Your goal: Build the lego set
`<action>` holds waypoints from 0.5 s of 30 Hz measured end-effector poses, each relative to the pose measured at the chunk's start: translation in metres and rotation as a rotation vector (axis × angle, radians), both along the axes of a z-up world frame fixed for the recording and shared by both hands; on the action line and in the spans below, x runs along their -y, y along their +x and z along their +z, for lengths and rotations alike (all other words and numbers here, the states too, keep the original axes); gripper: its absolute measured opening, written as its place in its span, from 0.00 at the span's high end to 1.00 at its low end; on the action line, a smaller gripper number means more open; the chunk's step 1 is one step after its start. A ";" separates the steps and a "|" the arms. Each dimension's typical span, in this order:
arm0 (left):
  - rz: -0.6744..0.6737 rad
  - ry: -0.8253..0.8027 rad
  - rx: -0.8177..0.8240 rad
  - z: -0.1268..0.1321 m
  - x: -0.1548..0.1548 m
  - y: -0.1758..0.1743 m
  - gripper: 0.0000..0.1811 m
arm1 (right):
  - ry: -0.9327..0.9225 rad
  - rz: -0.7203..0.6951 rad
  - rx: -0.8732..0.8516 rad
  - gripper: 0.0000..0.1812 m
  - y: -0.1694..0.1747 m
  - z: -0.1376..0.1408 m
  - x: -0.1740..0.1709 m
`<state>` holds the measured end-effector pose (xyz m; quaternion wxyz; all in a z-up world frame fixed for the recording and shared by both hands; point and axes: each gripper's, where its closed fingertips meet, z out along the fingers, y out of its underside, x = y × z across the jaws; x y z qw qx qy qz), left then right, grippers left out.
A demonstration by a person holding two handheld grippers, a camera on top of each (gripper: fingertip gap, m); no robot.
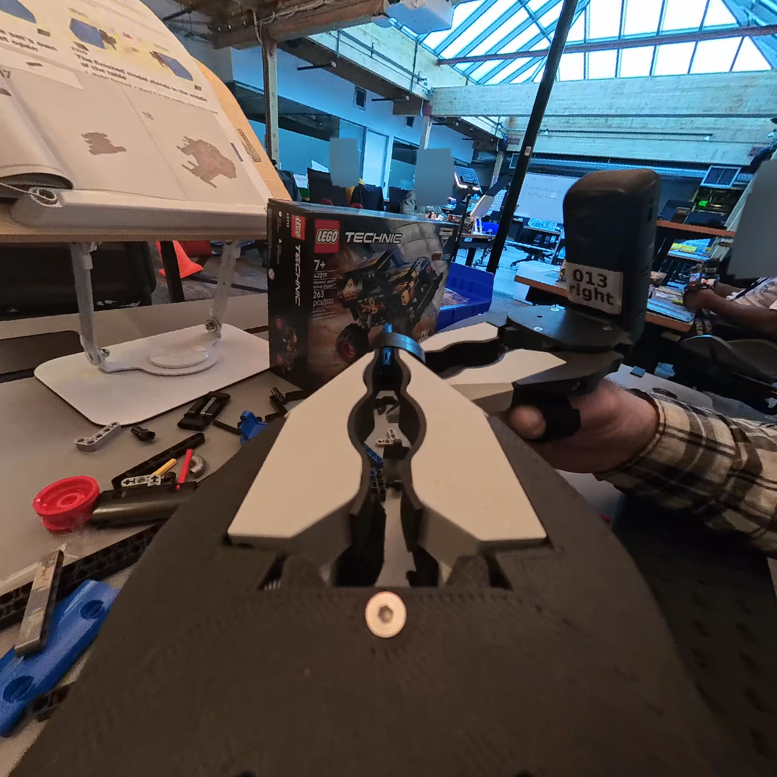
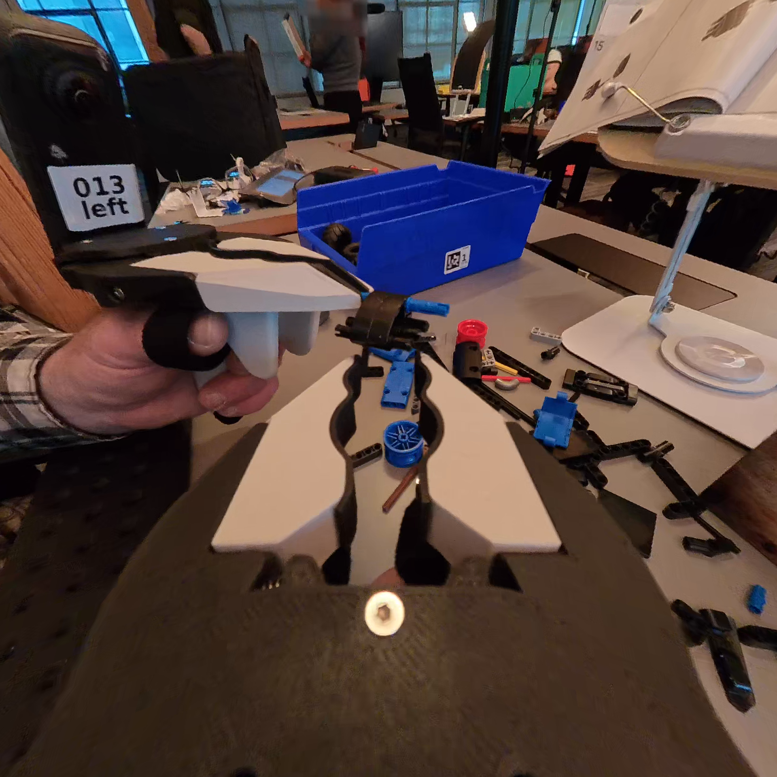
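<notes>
My left gripper (image 1: pixel 387 357) is shut on a blue pin (image 1: pixel 386 362). The pin's far end pokes through a black curved piece (image 1: pixel 404 342). In the right wrist view the left gripper (image 2: pixel 363 294) comes in from the left, and the blue pin (image 2: pixel 426 307) sticks out past the small black assembly (image 2: pixel 378 321). My right gripper (image 2: pixel 389 353) is shut on that black assembly from below and holds it above the table. It also shows in the left wrist view (image 1: pixel 424 351), reaching in from the right.
The set's box (image 1: pixel 357 290) stands behind, with a booklet on a white stand (image 1: pixel 126 138) to its left. A blue bin (image 2: pixel 420 223) sits beyond. Loose parts lie below: a red hub (image 2: pixel 471 332), a blue wheel (image 2: pixel 401 447), a blue panel (image 2: pixel 397 384) and black beams (image 2: pixel 521 368). Only a small space, under 4 cm, lies between the two pairs of fingers. The blue wheel (image 2: pixel 401 447) is about 10 centimeters from my right fingertips.
</notes>
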<state>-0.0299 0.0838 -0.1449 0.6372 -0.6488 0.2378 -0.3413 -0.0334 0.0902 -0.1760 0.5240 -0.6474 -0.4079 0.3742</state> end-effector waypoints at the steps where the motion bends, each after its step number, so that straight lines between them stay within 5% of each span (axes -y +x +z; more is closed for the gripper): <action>1: -0.001 0.001 0.004 0.001 0.000 0.000 0.99 | 0.005 -0.014 0.001 0.86 0.001 0.000 -0.002; 15: 0.058 0.058 -0.067 -0.001 0.000 0.008 0.99 | 0.087 -0.084 -0.003 0.82 0.003 0.009 -0.006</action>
